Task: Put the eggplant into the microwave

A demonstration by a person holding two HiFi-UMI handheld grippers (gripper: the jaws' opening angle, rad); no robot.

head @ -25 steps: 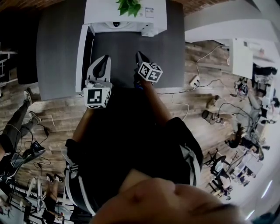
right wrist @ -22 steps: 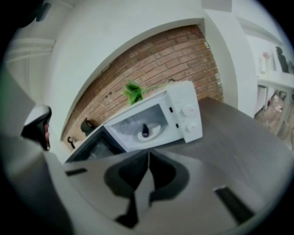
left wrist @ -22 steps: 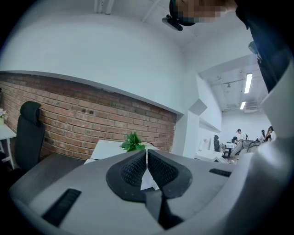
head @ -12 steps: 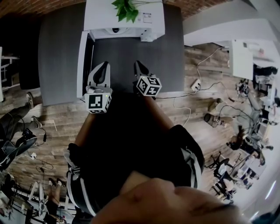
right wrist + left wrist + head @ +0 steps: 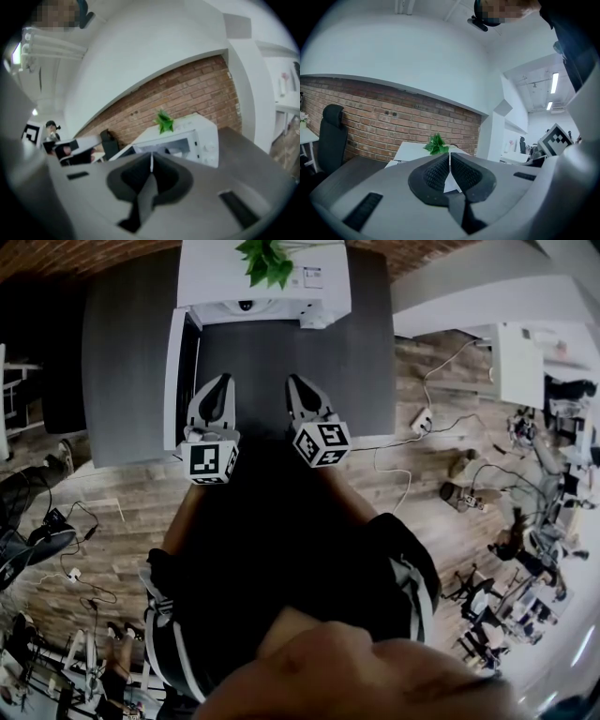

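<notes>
Straight ahead across the surface (image 5: 366, 352), the open microwave (image 5: 272, 282) faces both grippers about equally. Left gripper (image 5: 217, 382) and right gripper (image 5: 296, 382) are each pressed shut on nothing. No eggplant shows in any view.

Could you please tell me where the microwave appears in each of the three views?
Head view: microwave, top centre, door open leftward.
Left gripper view: centre, only its white top shows.
Right gripper view: right of centre, front visible.
Shared landmark: the green plant on top.
</notes>
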